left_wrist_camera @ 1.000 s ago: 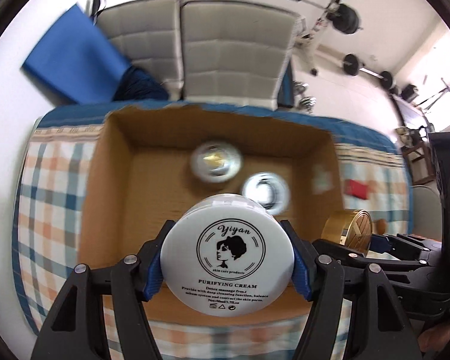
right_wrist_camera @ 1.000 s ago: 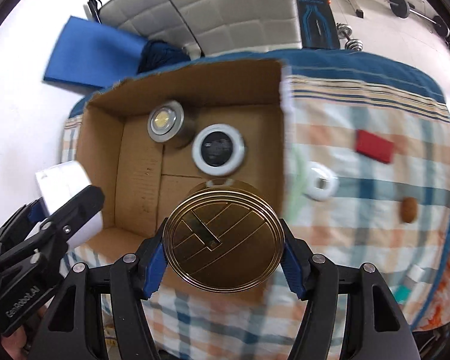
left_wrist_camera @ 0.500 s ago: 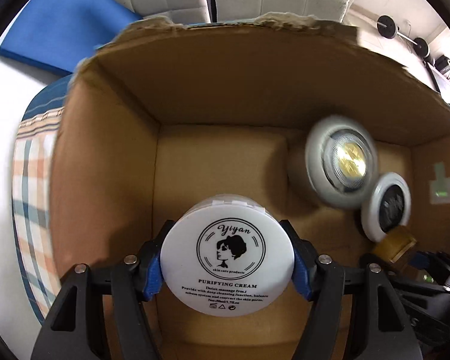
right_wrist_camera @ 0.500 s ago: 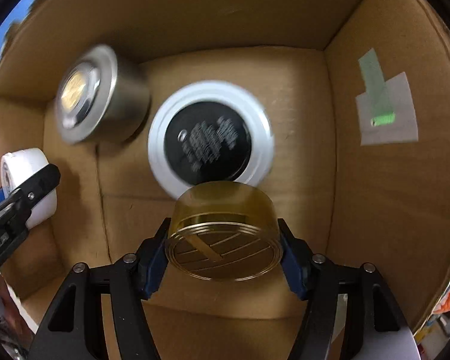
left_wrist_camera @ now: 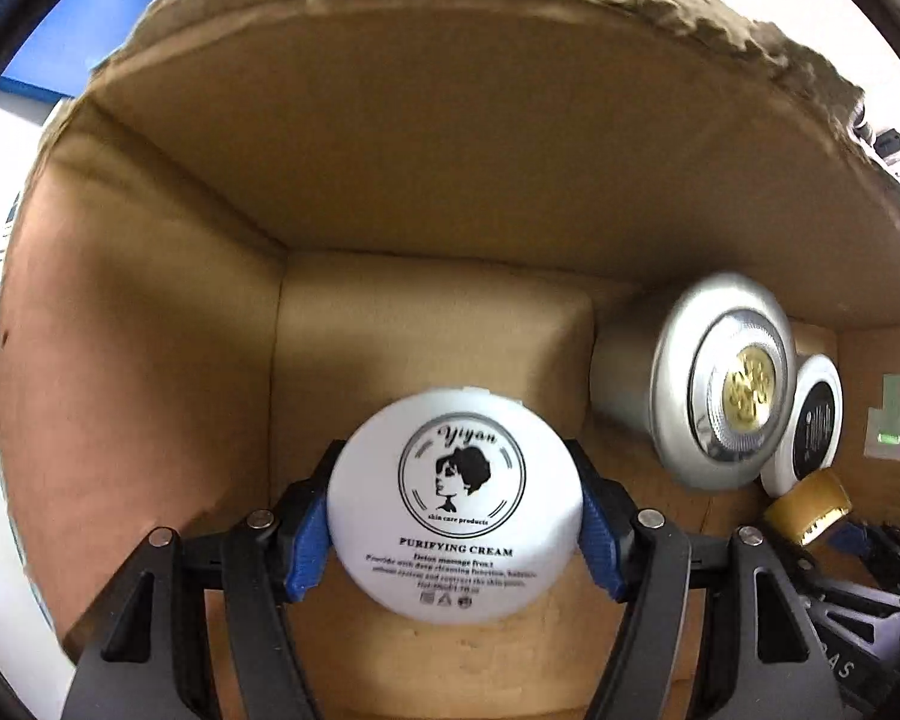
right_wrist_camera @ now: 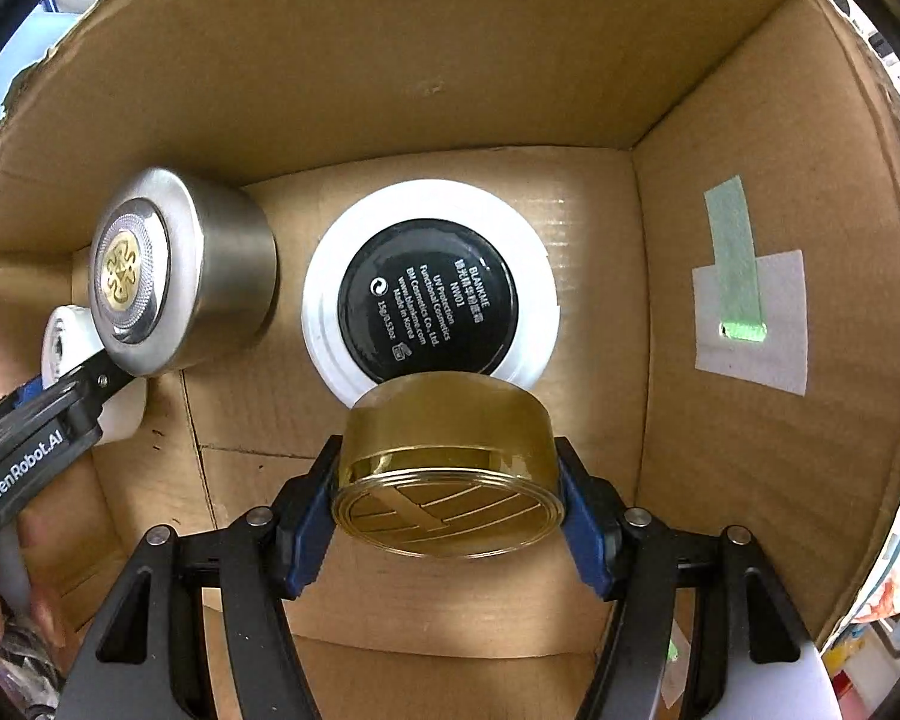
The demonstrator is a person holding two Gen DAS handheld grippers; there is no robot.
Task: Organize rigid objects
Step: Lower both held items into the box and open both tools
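Left gripper: clamped on the white cream jar, its printed lid turned toward the camera; the blue pads are pressed to both sides of the jar.
Right gripper: clamped on the gold jar, which is held just above the floor of the cardboard box.
Change since a second ago: both grippers were then held above the box, with the checked cloth in view around it; both are now carried down inside, and the walls fill each view.
Ahead of the left gripper: bare box floor, reaching to the far left corner.
To its right: the silver jar, lying near the far wall; the black-and-white jar is seen just beyond it.
Ahead of the right gripper: the black-and-white jar, just past the gold jar; whether the two touch cannot be told.
Meaning for the task: transport is judged finished and placement is judged to be at hand; two jars are already stowed, and two more are about to be set beside them.
Risk: the gold jar may be knocked against its neighbour when released.
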